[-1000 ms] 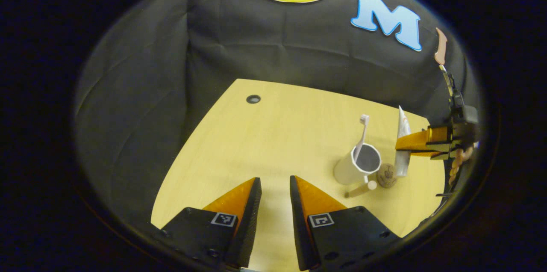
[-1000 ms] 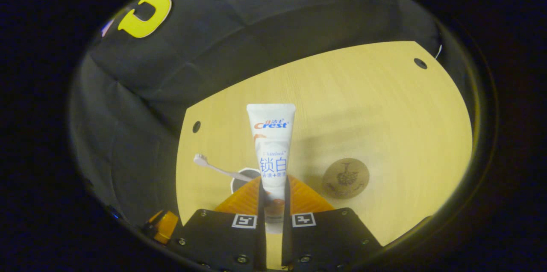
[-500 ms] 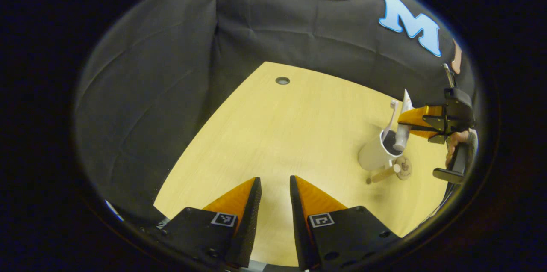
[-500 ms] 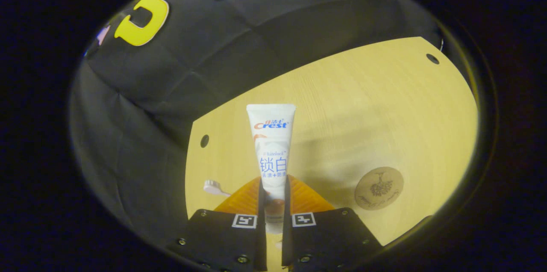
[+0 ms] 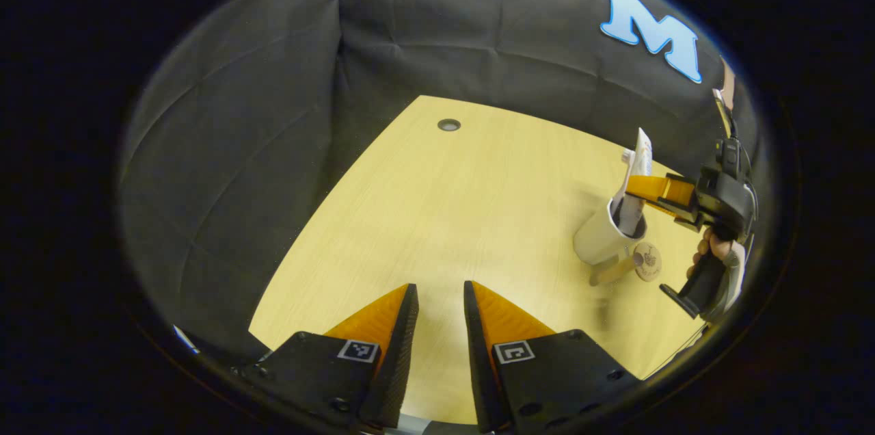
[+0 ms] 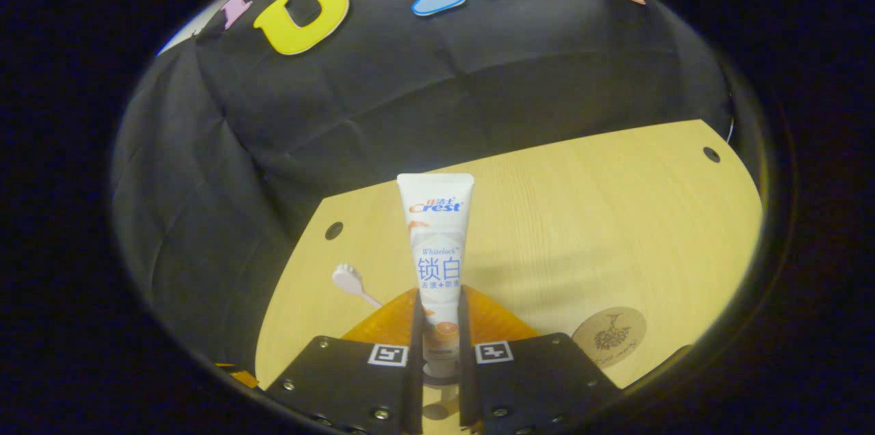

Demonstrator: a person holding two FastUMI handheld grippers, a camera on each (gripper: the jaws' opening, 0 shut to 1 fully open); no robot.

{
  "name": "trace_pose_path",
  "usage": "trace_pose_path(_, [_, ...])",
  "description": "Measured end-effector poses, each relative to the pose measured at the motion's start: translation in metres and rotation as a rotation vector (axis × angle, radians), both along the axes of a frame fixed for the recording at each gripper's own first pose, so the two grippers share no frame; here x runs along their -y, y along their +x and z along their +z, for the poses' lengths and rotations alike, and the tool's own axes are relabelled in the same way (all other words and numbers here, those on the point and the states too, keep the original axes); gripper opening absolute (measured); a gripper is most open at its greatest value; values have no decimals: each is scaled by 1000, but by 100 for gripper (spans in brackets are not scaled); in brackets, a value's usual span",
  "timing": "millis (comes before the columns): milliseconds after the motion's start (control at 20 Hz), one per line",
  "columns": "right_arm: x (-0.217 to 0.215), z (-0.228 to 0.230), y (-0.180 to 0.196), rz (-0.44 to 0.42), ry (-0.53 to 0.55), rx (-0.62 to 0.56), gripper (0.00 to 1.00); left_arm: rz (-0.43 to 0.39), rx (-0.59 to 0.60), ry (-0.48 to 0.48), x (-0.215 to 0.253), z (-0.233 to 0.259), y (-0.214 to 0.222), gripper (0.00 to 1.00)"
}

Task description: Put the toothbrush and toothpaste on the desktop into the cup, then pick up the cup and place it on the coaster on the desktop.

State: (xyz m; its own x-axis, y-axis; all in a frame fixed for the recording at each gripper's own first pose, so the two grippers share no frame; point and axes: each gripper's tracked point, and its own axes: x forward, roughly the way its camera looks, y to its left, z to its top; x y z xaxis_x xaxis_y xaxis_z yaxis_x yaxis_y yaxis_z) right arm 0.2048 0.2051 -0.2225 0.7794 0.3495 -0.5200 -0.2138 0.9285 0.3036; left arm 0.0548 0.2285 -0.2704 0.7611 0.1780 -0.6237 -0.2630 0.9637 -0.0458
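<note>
Fingers: our right gripper [image 6: 437,325] clamps the toothpaste [image 6: 436,243]; left gripper [image 5: 441,325] parted, empty
Handling: soft, light tube, we judge; hold low, near the cap

The toothpaste tube [image 6: 437,243] carries a printed label: a brand word at the top, a smaller line beneath it, and large blue characters below. Each body of the right gripper [image 6: 437,293] and the left gripper [image 5: 441,288] bears a square black-and-white coded marker. The coaster's [image 6: 608,338] small engraved lettering is illegible.
</note>
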Motion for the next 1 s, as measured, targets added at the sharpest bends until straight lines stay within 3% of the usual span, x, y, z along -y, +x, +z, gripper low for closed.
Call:
trace_pose_path(100, [3,0,-2,1,4,12,36,-9,-5,3,2,-1,0,47])
trace_pose_path(200, [6,8,-1,-10,17,22,46,-22,-3,3,6,-3,3,47])
trace_pose_path(450, [22,31,-19,-20,47,47,57,-78,6,-9,34,-2,18,47])
trace_pose_path(750, [57,80,-41,-44,120,122,60,-187,-11,-43,96,-2,41,47])
trace_pose_path(1000, [108,100,-48,-124,145,153,60,-308,-24,-74,153,0,60,47])
